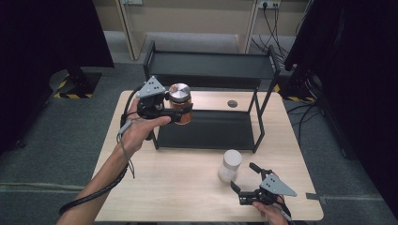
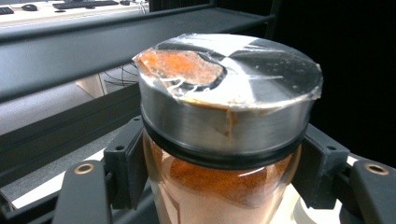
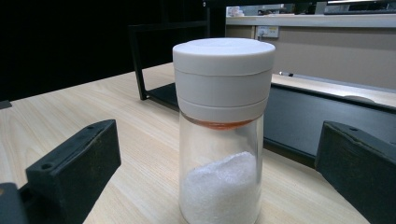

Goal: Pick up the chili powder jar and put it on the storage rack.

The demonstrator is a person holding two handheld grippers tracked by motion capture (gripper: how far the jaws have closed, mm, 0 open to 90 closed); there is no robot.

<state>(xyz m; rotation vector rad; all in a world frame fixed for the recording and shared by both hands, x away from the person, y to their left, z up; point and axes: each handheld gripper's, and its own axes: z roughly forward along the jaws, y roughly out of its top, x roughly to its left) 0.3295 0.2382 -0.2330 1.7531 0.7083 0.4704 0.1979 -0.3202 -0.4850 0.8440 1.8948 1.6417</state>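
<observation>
starting nearest the person, the right tongs (image 1: 245,177) sit low at the front right of the pale wooden bench (image 1: 178,187), their jaws standing wide apart and holding nothing. just beyond them stands a clear glass shaker with a white plastic cap and white grains in its lower part (image 3: 223,126), upright on the bench, between the jaws' line but untouched by either.

farther back on the left, the left tongs (image 1: 180,112) are clamped on a clear glass jar of orange-red powder with a brushed silver metal lid (image 2: 224,116). the jar is held upright in the air, clear of the bench, at the left front corner of the black two-tier metal rack (image 1: 211,70), just above its lower shelf (image 1: 206,131).

the risks, as i judge them: the pads grip smooth glass below the lid, so the jar could slip or tilt if the hand swings quickly. the lid's foil looks torn, with powder showing, so a tilt might spill some. the rack's front post and upper shelf edge are close, and a careless move could knock the jar against them. the right tongs, if pushed forward, could tip the white shaker.
</observation>
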